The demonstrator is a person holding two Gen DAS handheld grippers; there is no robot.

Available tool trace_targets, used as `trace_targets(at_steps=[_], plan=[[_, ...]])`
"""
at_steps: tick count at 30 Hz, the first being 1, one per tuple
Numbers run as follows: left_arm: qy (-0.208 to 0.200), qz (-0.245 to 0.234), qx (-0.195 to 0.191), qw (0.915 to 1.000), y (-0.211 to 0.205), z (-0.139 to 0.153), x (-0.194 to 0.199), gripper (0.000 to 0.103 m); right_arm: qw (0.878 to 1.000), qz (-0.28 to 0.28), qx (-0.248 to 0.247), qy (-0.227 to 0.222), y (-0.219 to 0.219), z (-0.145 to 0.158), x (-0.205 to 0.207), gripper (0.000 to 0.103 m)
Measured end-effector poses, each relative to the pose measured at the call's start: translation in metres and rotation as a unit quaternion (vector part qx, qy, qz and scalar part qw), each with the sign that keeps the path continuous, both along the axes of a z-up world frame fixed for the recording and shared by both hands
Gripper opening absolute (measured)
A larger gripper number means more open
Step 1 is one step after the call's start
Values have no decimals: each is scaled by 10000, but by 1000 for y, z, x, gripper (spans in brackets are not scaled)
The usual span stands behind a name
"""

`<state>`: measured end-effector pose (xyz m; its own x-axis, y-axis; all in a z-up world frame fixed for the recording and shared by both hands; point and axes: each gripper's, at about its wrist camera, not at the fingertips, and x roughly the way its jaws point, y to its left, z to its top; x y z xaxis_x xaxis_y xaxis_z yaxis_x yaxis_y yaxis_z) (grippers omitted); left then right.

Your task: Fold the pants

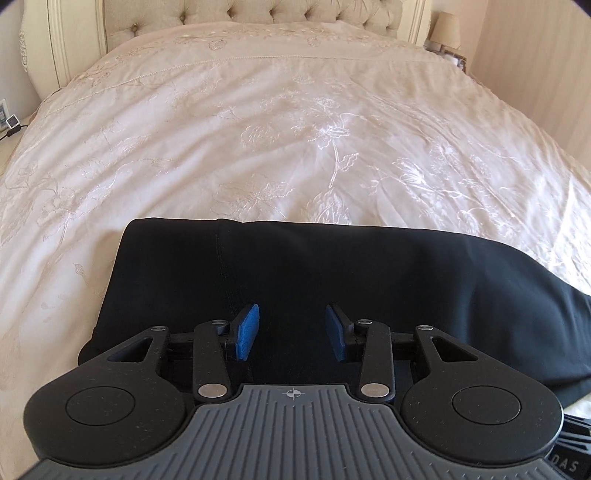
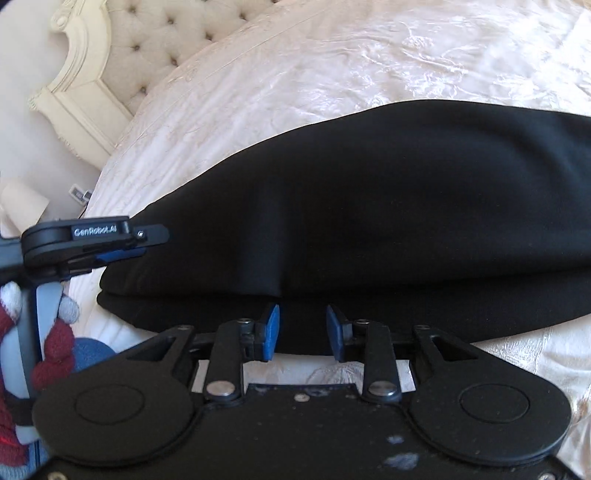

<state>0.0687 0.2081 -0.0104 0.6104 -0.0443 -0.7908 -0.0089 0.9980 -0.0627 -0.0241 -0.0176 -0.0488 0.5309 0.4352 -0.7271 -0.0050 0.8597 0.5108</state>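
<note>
Cream bedspread fills the scene, embroidered flowers catching the light, tufted headboard at the far end, and across the near edge of the bed lie the black pants. They are already doubled over: the right wrist view shows an upper layer resting on a lower one, the lower edge peeking out along the near side, with a soft crease running down the middle of the top layer. So at least one fold looks done, and the bundle is long and fairly flat, left end squared off, right end tapering away out of view. The left gripper hangs over the left part of the pants, blue pads apart, nothing pinched between them, only cloth below. The right gripper sits at the near edge around the middle, jaws likewise apart and empty, pads just over the hem of the lower layer. Both tools free, then, no cloth in hand. My read: one more fold remains, end to end, to shorten this strip into a compact stack, and perhaps a smoothing of that centre crease. Whether the far right end lies tidy cannot be told from here.
</note>
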Motion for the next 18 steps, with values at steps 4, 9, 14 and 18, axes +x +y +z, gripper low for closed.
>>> trace_targets(at_steps=[4,9,14,18], plan=[[41,-198,-125,9997,-1,-1,0,39,9968,-581,530,163,-17,-8,9,34],[11,-1165,-96,9931,-17,7,-15,39,9835,-1254,1214,472,-35,-19,21,34],[122,-2184,419,9749,-44,7,-35,44,9762,-1512,1432,604,-42,-24,25,5],[191,-2673,874,9594,-58,2,-49,44,9774,-1426,1482,486,-45,-16,21,4]])
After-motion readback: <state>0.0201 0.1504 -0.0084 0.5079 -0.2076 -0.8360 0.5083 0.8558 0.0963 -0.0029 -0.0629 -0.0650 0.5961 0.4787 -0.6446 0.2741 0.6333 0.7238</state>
